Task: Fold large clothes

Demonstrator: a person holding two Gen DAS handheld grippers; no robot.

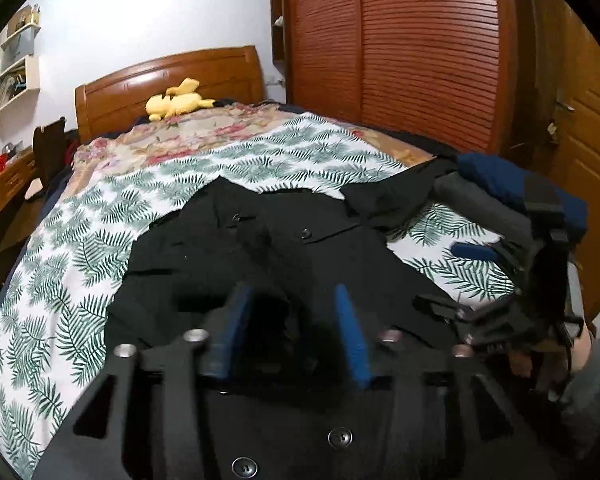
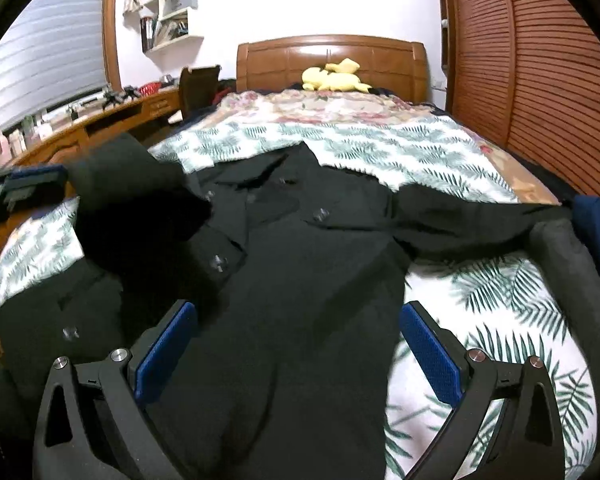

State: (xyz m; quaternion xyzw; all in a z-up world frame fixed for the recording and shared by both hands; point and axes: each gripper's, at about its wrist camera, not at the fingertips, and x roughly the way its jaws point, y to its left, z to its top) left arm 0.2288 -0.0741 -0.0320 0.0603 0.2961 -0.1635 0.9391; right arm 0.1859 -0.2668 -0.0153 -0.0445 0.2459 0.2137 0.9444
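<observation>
Open right tool [image 2: 296, 344] over black shirt [image 2: 300, 264]

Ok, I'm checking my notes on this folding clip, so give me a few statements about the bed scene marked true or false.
1. A black shirt lies spread on the leaf-print sheet. True.
2. The right hand-held gripper is shut on the shirt. False: its jaws stand wide apart, nothing between the pads.
3. A yellow plush toy lies by the wooden headboard. True.
4. The folded clothes sit at the left edge of the bed. False: the pile sits at the right edge.
5. The left hand-held gripper is open over the shirt. True.
</observation>
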